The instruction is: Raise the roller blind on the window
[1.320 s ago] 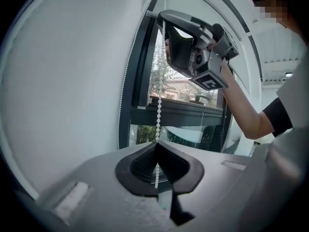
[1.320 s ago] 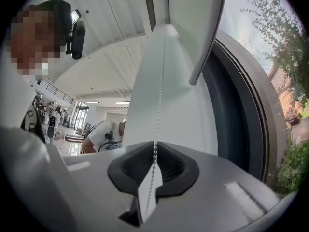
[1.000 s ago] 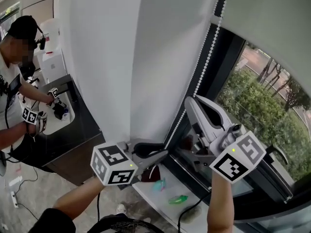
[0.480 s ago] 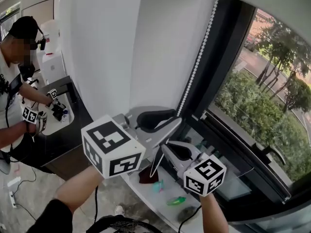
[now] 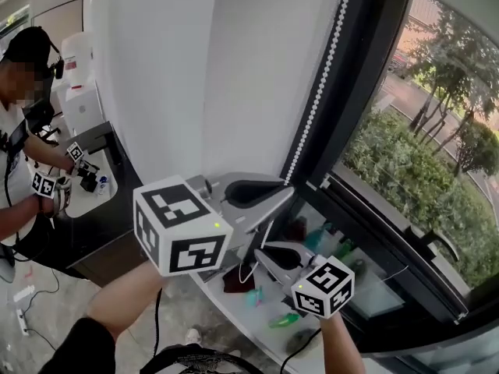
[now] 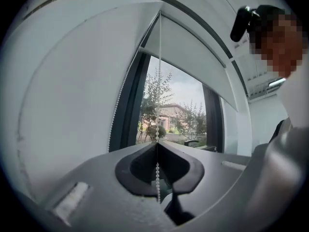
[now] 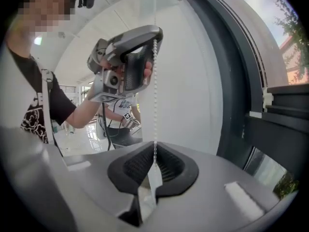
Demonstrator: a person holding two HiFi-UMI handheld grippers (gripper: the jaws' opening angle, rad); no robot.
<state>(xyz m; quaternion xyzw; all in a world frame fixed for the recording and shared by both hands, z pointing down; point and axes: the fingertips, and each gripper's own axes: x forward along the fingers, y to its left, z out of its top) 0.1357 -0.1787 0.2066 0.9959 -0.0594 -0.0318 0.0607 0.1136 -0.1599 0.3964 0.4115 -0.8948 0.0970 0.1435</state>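
The white roller blind point(image 6: 193, 57) covers only the top of the window point(image 5: 405, 131). Its white bead chain point(image 5: 320, 92) hangs beside the dark frame. My left gripper point(image 5: 287, 195) is the upper one, and its jaws are closing. In the left gripper view its tips point(image 6: 157, 144) meet on the bead chain point(image 6: 158, 81). My right gripper point(image 5: 257, 254) sits just below and is shut on the same strand. In the right gripper view the bead chain point(image 7: 155, 95) runs from the left gripper point(image 7: 155, 33) down into the right gripper point(image 7: 154, 154), with a white tab hanging under the pads.
A white wall point(image 5: 156, 76) stands left of the window. The sill point(image 5: 234, 306) below holds small bottles and a green thing point(image 5: 284, 318). A window handle point(image 5: 437, 244) sticks out at the right. Another person point(image 5: 23, 131) works at a counter far left.
My right gripper has come down along the chain from high up. My left gripper has risen above it and closed on the chain. The blind's lower edge has gone up, baring more window.
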